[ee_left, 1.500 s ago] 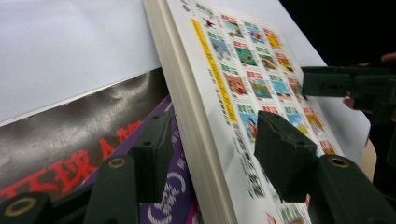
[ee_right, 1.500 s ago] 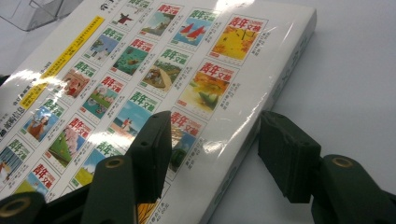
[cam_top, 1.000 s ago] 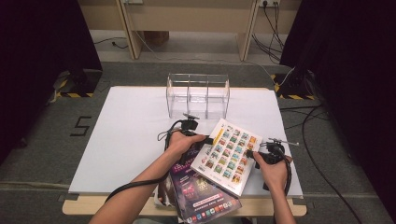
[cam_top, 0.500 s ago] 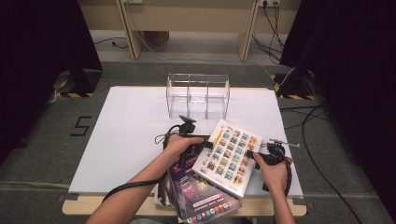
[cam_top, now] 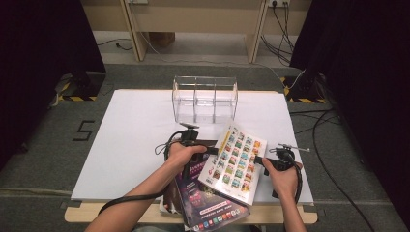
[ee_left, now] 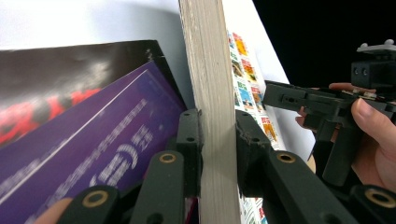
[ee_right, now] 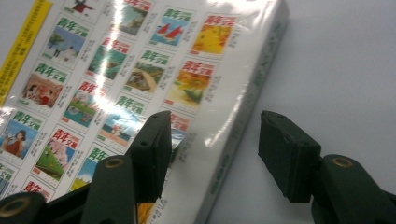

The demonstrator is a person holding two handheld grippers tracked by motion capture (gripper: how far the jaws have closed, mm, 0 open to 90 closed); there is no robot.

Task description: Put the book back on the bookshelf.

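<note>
A thick white book (cam_top: pixel 235 158) with rows of small colourful pictures on its cover lies tilted on the table, right of centre. My left gripper (cam_top: pixel 214 150) has just been closing and is shut on the book's page edge (ee_left: pixel 208 70), pads (ee_left: pixel 190 140) pressing both sides. My right gripper (ee_right: pixel 212 149) stands open at the book's spine edge (ee_right: pixel 243 126), one jaw over the cover, the other over bare table. In the high view my right gripper (cam_top: pixel 264 162) is at the book's right side.
A purple magazine (cam_top: pixel 208 205) and a dark one under it lie beneath the book, overhanging the table's front edge. A clear plastic organiser (cam_top: pixel 205 99) with three compartments stands at the back centre. The white table top (cam_top: pixel 130 130) is bare on the left.
The left gripper has moved right onto the book's left edge and closed on it. The book now stands more tilted. The right hand has kept still.
</note>
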